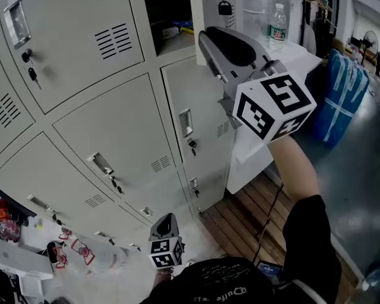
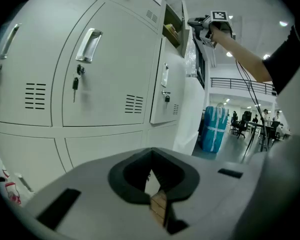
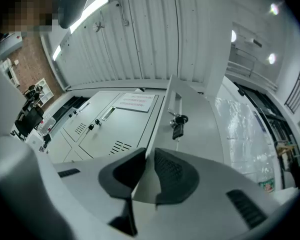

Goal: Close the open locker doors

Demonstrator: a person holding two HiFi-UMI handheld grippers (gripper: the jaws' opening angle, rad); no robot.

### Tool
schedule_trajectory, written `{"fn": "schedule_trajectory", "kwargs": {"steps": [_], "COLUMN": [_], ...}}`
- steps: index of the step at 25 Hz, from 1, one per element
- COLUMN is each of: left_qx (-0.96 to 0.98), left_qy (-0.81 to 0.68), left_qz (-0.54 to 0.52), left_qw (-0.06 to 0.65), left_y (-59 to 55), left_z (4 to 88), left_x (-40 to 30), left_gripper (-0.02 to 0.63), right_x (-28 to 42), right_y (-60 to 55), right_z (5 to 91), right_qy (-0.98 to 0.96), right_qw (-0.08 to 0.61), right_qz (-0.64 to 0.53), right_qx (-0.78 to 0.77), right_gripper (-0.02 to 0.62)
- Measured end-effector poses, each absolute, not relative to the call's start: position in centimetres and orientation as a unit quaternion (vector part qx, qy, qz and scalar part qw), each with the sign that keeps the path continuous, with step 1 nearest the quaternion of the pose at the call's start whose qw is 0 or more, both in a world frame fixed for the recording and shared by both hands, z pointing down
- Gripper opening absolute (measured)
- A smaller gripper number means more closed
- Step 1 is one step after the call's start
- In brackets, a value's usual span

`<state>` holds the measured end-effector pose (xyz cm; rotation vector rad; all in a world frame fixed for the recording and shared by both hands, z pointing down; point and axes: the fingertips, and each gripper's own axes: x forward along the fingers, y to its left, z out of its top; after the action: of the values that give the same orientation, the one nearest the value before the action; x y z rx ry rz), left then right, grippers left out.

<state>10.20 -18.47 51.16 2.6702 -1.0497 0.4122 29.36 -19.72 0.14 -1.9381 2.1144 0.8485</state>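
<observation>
One top door [image 1: 206,18] open, right gripper [image 3: 149,156] clamped on its edge. Rest in view shut; left gripper [image 2: 151,156] closed, empty.

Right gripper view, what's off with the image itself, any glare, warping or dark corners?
Right gripper view: strong fisheye bows the open locker door and the ribbed panels above it; the corners fall to black; the lights at upper right blow out white; the plastic sheeting beside the door throws pale glare.
</observation>
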Motion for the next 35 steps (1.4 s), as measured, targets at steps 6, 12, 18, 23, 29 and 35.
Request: {"fn": "schedule_trajectory", "kwargs": {"steps": [6, 12, 18, 23, 29, 35], "left_qx": [0.904, 0.893, 0.883, 0.873, 0.854, 0.840], "left_qy": [-0.388, -0.412, -0.433, -0.450, -0.481, -0.502], "left_qz": [0.132, 0.128, 0.119, 0.119, 0.121, 0.117], "left_qw": [0.123, 0.130, 0.139, 0.145, 0.156, 0.167], "left_y": [-19.8, -20.9, -21.9, -22.8, -23.4, -24.0], "left_z": [51.1, 51.3, 51.6, 51.9, 52.8, 53.1], "left_x": [7.8, 5.8, 3.9, 2.2, -0.5, -2.2], "left_gripper": [0.006, 0.006, 0.006, 0.006, 0.006, 0.006], "right_x": [28.0, 27.2, 26.9, 26.7, 26.5, 26.5], "right_y": [-22.7, -25.0, -26.8, -28.3, -30.0, -31.5], "right_z": [0.2, 0.2, 0.3, 0.2, 0.2, 0.2], "right_qy": [0.696, 0.688, 0.689, 0.688, 0.690, 0.693], "right_qw": [0.066, 0.065, 0.066, 0.065, 0.065, 0.062], "right_qz": [0.288, 0.290, 0.279, 0.275, 0.270, 0.267], "right_qx": [-0.655, -0.662, -0.666, -0.668, -0.669, -0.667], "right_gripper": [0.057, 0.055, 0.054, 0.052, 0.052, 0.049]}}
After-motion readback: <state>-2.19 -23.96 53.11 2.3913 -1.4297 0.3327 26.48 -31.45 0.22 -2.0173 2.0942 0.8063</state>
